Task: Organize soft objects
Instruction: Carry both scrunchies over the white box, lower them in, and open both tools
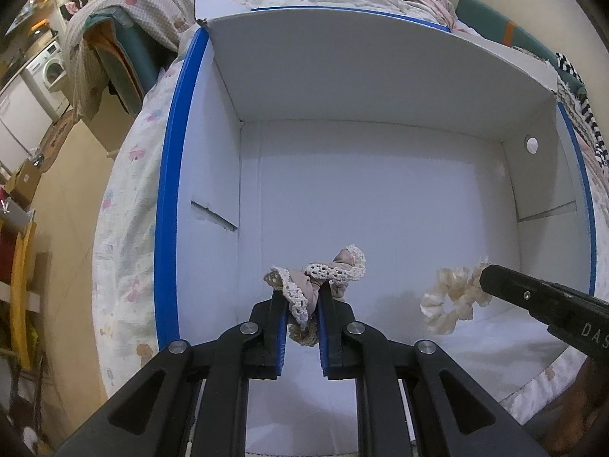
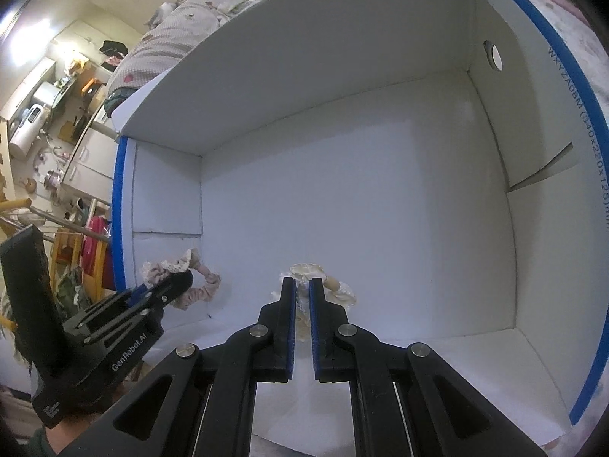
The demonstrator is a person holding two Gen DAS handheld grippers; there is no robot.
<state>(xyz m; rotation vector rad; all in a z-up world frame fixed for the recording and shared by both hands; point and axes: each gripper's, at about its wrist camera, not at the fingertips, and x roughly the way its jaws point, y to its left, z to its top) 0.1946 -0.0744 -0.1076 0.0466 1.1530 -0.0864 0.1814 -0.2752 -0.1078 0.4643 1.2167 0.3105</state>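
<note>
A white cardboard box with blue rim (image 1: 167, 205) lies open on a bed; it also shows in the right wrist view (image 2: 586, 175). My left gripper (image 1: 302, 297) is shut on a pink scrunchie with cream lace trim (image 1: 323, 272), held over the box's near left part; the scrunchie also shows in the right wrist view (image 2: 198, 289). My right gripper (image 2: 302, 285) is shut on a cream lace scrunchie (image 2: 338, 289), held over the box floor; in the left wrist view this scrunchie (image 1: 449, 301) hangs from the right gripper's fingers (image 1: 506, 278).
The box floor (image 2: 361, 198) is bare white. The box's walls stand around both grippers. A floral bedsheet (image 1: 125, 198) and rumpled quilt (image 1: 160, 3) surround the box. A washing machine (image 1: 49, 68) and shelves stand to the far left.
</note>
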